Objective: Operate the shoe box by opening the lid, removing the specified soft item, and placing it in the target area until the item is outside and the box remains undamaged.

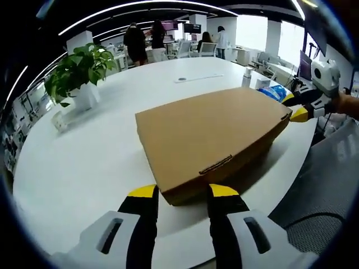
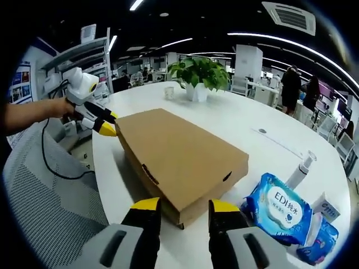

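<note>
A flat brown cardboard shoe box (image 1: 210, 137) lies on the white round table (image 1: 84, 162) with its lid down. In the left gripper view, my left gripper (image 1: 183, 192) stands open, its yellow-tipped jaws on either side of the box's near corner. My right gripper (image 1: 295, 106) comes in from the right, with its tips at the box's far right corner. In the right gripper view the box (image 2: 179, 159) runs away from my open right gripper (image 2: 184, 205), whose jaws flank the near corner. My left gripper (image 2: 107, 126) meets the far left corner. The soft item is hidden.
A potted plant (image 2: 196, 73) and a paper cup (image 2: 169, 92) stand at the far side of the table (image 2: 252, 123). A blue wet-wipes pack (image 2: 280, 207) and a small bottle (image 2: 300, 168) lie right of the box. A grey mesh chair (image 2: 45, 196) sits at the table's edge. People stand far behind.
</note>
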`<state>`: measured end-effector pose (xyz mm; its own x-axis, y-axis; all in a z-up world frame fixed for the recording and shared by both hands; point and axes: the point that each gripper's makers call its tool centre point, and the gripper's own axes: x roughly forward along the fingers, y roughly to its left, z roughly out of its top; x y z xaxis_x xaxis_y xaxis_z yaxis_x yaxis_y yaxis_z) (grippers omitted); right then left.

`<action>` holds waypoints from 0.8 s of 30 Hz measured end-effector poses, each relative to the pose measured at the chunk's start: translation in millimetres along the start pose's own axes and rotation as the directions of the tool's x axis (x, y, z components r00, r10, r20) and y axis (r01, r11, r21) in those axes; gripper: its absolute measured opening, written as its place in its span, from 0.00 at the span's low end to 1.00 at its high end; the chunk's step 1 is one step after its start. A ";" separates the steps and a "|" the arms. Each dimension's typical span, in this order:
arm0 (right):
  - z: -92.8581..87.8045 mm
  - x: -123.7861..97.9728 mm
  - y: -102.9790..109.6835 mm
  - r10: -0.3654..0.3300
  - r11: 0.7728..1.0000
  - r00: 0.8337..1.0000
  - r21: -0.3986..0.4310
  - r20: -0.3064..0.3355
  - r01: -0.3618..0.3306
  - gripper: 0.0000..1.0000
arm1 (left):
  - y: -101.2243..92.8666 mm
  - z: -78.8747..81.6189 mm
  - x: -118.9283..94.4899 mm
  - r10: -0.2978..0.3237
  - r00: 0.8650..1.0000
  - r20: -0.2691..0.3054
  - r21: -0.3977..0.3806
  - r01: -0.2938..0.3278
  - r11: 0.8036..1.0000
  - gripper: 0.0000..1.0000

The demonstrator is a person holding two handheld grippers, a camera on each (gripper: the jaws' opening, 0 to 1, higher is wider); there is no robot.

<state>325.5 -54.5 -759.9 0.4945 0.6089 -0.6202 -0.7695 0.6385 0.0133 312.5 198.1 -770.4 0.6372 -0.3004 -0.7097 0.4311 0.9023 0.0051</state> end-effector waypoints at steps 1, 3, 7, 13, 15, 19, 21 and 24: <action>0.0 0.9 1.3 0.004 1.000 1.000 0.002 0.001 -0.004 0.29 | 0.0 -0.2 0.2 -0.001 1.000 0.001 -0.002 0.001 1.000 0.34; -0.5 2.8 4.0 0.009 1.000 1.000 0.002 -0.003 -0.009 0.28 | -0.1 -0.7 0.6 -0.002 1.000 0.003 -0.005 0.002 1.000 0.34; -3.7 4.7 3.9 0.002 1.000 1.000 -0.017 -0.019 -0.002 0.28 | 0.1 -1.7 2.2 -0.010 1.000 0.012 -0.027 0.010 1.000 0.35; -6.8 6.8 3.4 0.003 1.000 1.000 -0.010 -0.031 -0.004 0.28 | -0.3 -4.2 6.2 -0.007 1.000 0.005 -0.023 0.007 1.000 0.35; -7.8 7.9 3.0 0.002 1.000 0.999 -0.011 -0.036 -0.003 0.27 | -0.4 -5.4 7.8 -0.007 1.000 0.001 -0.024 0.007 1.000 0.35; -12.2 11.9 2.5 0.001 1.000 0.999 -0.019 -0.051 -0.001 0.28 | -0.3 -7.8 11.5 -0.007 1.000 -0.009 -0.028 0.006 1.000 0.35; -13.0 12.3 2.0 -0.001 1.000 0.999 -0.020 -0.054 0.000 0.28 | -0.3 -7.7 12.0 -0.013 1.000 -0.009 -0.042 0.013 0.999 0.35; -14.5 14.5 -0.2 0.000 1.000 0.998 -0.011 -0.059 -0.001 0.28 | -1.0 -6.7 12.6 -0.018 1.000 -0.008 -0.044 0.017 0.999 0.35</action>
<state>327.0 -52.7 -780.2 0.4700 0.5802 -0.6652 -0.7743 0.6328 0.0048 315.8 195.4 -784.1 0.6245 -0.3140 -0.7151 0.4137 0.9096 -0.0381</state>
